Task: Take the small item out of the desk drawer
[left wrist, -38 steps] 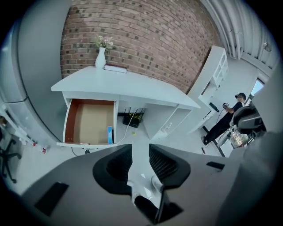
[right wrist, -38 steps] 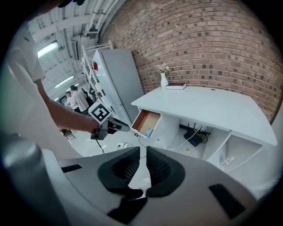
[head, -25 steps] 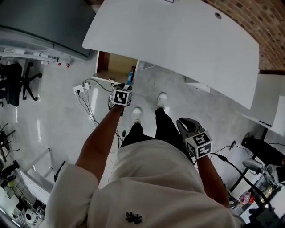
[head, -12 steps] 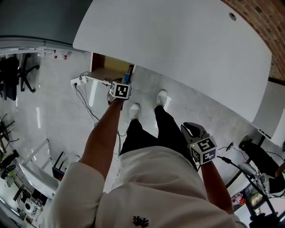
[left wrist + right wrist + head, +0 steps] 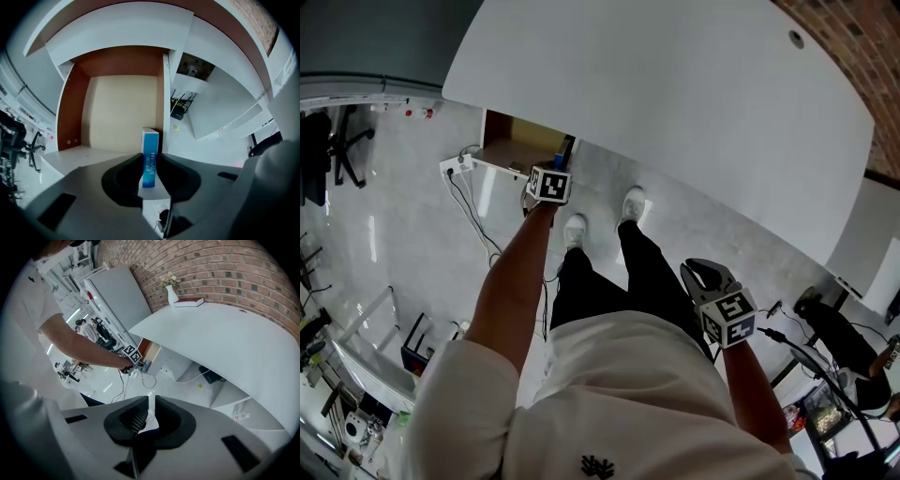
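Reaching closer than before, our left tongs are closing on the box standing between them in the drawer. Right tongs hang pressed together, empty. Pinched only at its near edge, the box could pivot and slip, we fear.

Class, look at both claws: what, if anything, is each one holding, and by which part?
The left claw is closing on the upright blue box, its pads on either side of the box's lower end. The right claw holds nothing.
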Motion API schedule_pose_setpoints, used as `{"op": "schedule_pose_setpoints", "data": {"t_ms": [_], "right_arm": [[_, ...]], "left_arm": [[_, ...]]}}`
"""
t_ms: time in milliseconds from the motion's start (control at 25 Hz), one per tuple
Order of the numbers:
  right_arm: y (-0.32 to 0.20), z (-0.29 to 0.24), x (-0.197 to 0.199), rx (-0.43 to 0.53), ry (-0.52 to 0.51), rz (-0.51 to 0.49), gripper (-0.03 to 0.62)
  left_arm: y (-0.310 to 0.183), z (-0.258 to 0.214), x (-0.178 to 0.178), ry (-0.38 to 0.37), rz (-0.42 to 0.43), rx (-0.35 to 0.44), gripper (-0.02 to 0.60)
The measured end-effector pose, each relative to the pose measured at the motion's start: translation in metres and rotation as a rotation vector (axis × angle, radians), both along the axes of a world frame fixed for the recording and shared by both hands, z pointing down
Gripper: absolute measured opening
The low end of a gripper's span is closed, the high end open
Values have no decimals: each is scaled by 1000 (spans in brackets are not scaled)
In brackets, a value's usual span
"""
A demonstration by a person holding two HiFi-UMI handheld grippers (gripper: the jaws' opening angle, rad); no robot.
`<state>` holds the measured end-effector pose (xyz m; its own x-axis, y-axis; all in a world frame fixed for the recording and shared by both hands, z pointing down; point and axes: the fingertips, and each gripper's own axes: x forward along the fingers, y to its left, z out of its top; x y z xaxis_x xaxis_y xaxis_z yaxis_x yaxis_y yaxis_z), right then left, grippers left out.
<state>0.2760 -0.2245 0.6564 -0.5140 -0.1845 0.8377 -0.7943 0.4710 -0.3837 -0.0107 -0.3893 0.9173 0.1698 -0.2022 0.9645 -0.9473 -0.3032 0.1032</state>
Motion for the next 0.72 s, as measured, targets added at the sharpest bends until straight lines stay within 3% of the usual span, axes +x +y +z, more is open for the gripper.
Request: {"op": "schedule_pose_setpoints", "data": {"t_ms": [360,720], "right_arm": [[4,-6,-14,29,-12,-8,64],[16,-26,-41,69,-24,-1,63]], "left_arm": [[6,-24,-5,30,-68,8,97],[21,-71,-18,62,-56,49,95]]}}
